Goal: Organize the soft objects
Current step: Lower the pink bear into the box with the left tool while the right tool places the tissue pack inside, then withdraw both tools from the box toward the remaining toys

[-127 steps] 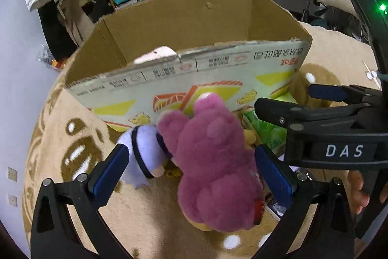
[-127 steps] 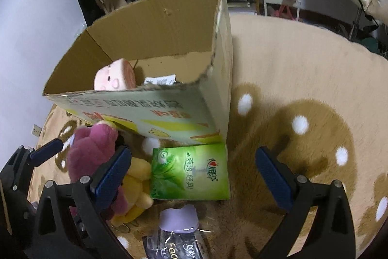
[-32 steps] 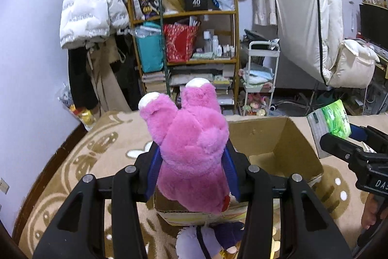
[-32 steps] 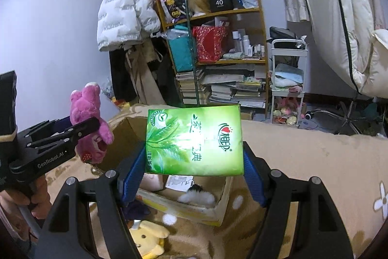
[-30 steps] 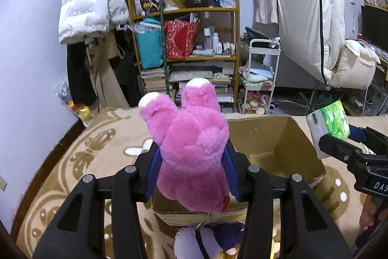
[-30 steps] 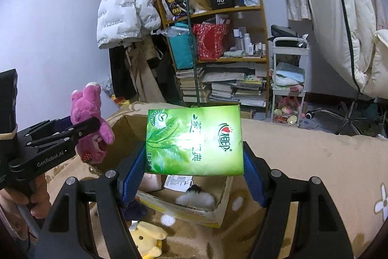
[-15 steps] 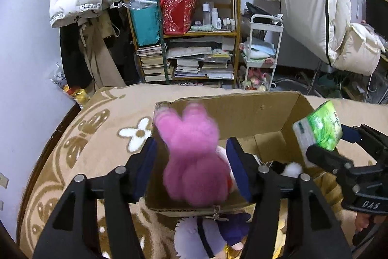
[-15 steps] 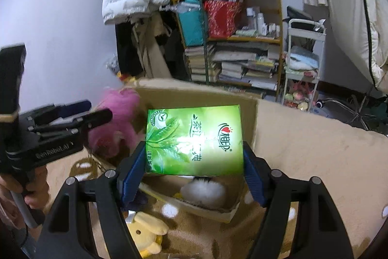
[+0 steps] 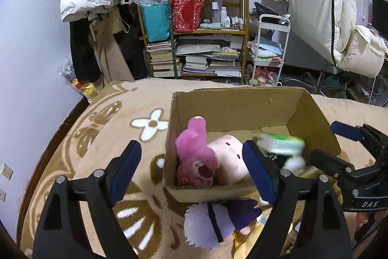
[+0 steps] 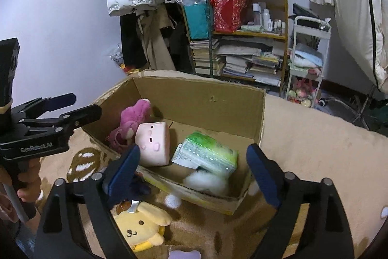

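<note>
Your cardboard box sits open on the patterned rug, flaps up. In its left end the pink plush bear leans against the side wall, touching the pale pink cube plush beside it. The green tissue pack lies tilted toward the box's right end, resting partly on a white fluffy toy at the near wall. Outside the near wall, a purple plush and a yellow dog plush lie on the rug. Your left gripper has just been opening; its jaws stand spread, nothing between them. Your right gripper has likewise just been opening and stands wide above the pack, clear of it.
</note>
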`<state>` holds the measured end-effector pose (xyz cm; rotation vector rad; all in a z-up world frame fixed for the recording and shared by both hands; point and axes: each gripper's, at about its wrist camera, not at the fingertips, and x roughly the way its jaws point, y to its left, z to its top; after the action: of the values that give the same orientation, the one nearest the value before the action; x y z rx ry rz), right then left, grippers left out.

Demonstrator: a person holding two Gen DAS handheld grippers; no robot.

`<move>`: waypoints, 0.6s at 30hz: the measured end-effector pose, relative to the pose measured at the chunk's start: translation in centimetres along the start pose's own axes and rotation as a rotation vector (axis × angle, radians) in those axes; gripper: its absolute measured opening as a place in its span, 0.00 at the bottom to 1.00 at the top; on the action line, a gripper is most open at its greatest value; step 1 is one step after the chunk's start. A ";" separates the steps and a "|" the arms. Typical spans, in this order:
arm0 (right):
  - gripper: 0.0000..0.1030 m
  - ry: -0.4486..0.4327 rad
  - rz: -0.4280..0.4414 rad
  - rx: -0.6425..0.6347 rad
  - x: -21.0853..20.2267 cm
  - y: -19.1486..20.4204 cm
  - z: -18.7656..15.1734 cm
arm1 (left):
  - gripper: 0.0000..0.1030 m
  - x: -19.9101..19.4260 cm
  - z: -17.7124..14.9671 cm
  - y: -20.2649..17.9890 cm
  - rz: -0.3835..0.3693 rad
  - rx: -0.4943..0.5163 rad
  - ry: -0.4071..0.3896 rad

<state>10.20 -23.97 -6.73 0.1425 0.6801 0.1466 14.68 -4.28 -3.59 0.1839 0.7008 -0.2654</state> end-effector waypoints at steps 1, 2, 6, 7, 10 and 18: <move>0.95 -0.008 -0.004 -0.003 -0.2 0.1 -0.1 | 0.85 -0.4 -0.1 0.0 0.010 0.001 -0.002; 0.96 -0.018 -0.003 -0.004 -0.6 0.1 -0.2 | 0.86 -0.7 -0.2 0.0 0.019 0.003 -0.003; 0.97 -0.018 -0.011 0.002 -1.4 0.3 -0.1 | 0.93 -2.7 -0.5 -0.1 0.022 0.024 -0.026; 0.97 -0.021 -0.015 0.003 -1.7 0.4 -0.2 | 0.95 -3.3 -0.7 0.0 0.023 0.025 -0.035; 1.00 -0.030 -0.024 0.006 -2.6 0.6 -0.5 | 0.97 -4.5 -1.0 0.3 0.025 0.012 -0.045; 1.00 -0.040 -0.035 0.037 -5.3 1.1 -1.5 | 0.98 -6.2 -2.3 1.5 0.006 -0.053 0.002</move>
<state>5.02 -23.69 -4.44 0.1686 0.6458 0.0970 9.22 -1.17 -1.13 0.1358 0.7088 -0.2409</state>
